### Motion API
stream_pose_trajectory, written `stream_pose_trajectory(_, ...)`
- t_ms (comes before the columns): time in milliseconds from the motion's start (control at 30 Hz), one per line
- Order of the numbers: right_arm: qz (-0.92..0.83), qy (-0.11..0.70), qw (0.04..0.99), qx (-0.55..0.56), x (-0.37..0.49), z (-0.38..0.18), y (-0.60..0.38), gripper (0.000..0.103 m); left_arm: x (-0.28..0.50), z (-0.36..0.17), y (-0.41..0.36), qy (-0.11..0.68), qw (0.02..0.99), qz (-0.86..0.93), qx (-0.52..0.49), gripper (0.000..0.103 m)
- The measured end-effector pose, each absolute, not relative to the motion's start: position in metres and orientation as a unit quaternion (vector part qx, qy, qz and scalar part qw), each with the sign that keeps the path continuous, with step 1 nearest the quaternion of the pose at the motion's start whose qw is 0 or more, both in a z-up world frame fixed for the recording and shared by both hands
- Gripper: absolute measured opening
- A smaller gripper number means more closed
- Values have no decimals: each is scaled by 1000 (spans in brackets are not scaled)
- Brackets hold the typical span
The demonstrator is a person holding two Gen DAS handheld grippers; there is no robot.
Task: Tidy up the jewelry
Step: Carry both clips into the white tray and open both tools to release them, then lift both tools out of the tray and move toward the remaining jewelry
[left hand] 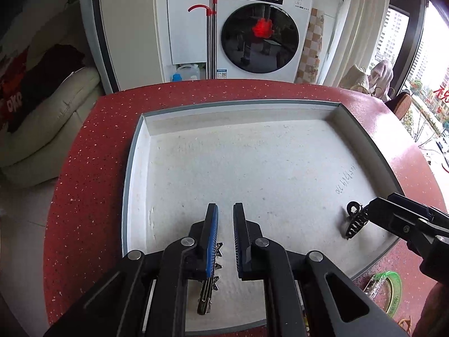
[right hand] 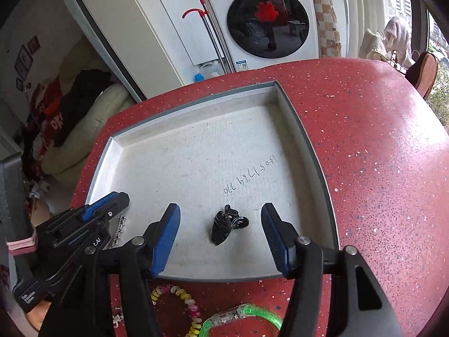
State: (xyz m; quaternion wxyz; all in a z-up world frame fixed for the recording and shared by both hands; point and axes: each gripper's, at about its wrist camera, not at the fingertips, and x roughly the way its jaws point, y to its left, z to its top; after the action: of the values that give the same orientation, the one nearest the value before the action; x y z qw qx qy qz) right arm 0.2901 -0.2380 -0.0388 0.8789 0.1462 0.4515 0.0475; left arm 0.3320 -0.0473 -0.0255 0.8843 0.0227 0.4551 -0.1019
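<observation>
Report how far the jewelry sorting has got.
Done: the black claw clip lies in the white tray, between the open right gripper fingers, pads clear of it. In hand: the left gripper is shut over the metal hair clip on the tray floor. Left: the coil bracelet and green bangle on the red table.

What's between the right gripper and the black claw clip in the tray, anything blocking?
Nothing visible. The black claw clip lies on the tray floor directly between the right gripper's spread fingers, untouched. The left gripper sits off to the side by a metal hair clip, clear of that path.
</observation>
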Motion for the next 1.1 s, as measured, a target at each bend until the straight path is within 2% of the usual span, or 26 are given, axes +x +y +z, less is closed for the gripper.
stream_pose_trajectory(233, 50, 422, 888, 177, 261, -16, -249, 74, 322, -12, -51, 444, 889, -112, 19, 29)
stream_pose_trajectory(267, 52, 420, 888, 182, 257, -15, -250, 75, 321, -11, -52, 442, 890, -111, 20, 45)
stream_pose_trajectory(300, 53, 419, 887, 185, 253, -13, -251, 76, 319, -9, -52, 441, 890, -110, 20, 98)
stream_pose_trajectory(333, 55, 418, 887, 187, 249, -12, -251, 76, 317, -7, -52, 437, 893, -102, 17, 103)
stream_pose_trajectory(600, 72, 412, 888, 193, 218, -4, -246, 83, 292, 16, -42, 408, 909, -90, 13, 103)
stream_pose_trajectory(733, 88, 399, 892, 191, 197, 3, -243, 95, 266, 25, -38, 409, 907, -104, 17, 103)
stream_pose_trajectory(767, 90, 395, 894, 189, 192, 4, -242, 103, 259, 25, -36, 413, 903, -116, 17, 103)
stream_pose_trajectory(1100, 107, 335, 921, 170, 138, 27, -238, 103, 180, 20, -23, 430, 894, -124, -29, 103)
